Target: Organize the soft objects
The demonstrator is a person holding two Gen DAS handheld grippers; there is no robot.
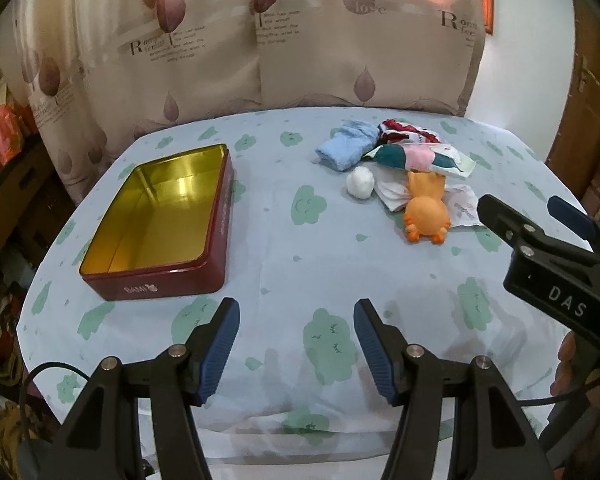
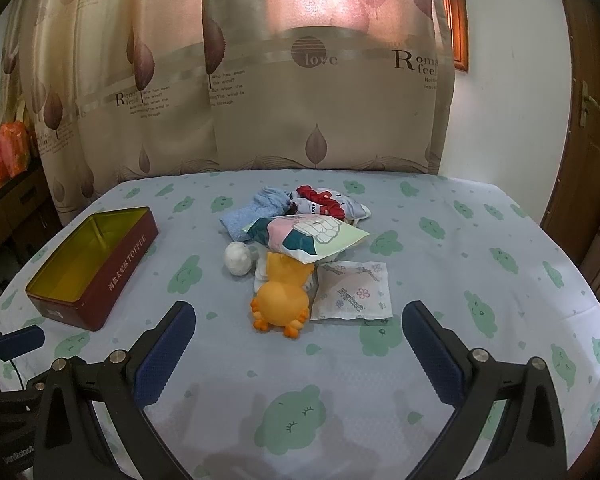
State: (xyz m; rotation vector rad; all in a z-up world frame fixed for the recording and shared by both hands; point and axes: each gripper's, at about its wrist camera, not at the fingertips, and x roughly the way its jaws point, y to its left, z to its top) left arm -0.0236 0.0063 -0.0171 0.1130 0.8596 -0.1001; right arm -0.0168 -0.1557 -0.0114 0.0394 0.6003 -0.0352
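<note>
A dark red tin [image 1: 156, 280] [image 2: 112, 280] with a gold inside stands open and empty on the left of the table. To its right lies a heap of soft things: an orange plush toy [image 1: 426, 212] [image 2: 283, 300], a white ball [image 1: 360, 184] [image 2: 239, 258], a blue cloth [image 1: 346, 148] [image 2: 256, 210], a colourful pouch [image 1: 416, 158] [image 2: 312, 238], a red-and-white cloth [image 2: 326, 200] and a white packet [image 2: 354, 290]. My left gripper [image 1: 296, 314] hangs open over bare cloth near the front edge. My right gripper [image 2: 298, 318] [image 1: 526, 210] is open just short of the plush toy.
The table wears a pale blue cloth with green clouds [image 1: 300, 260] [image 2: 460, 260]. A beige leaf-print curtain [image 1: 300, 48] hangs behind it. Cluttered shelves [image 1: 4, 148] stand at the left and a wooden door [image 2: 596, 160] at the right.
</note>
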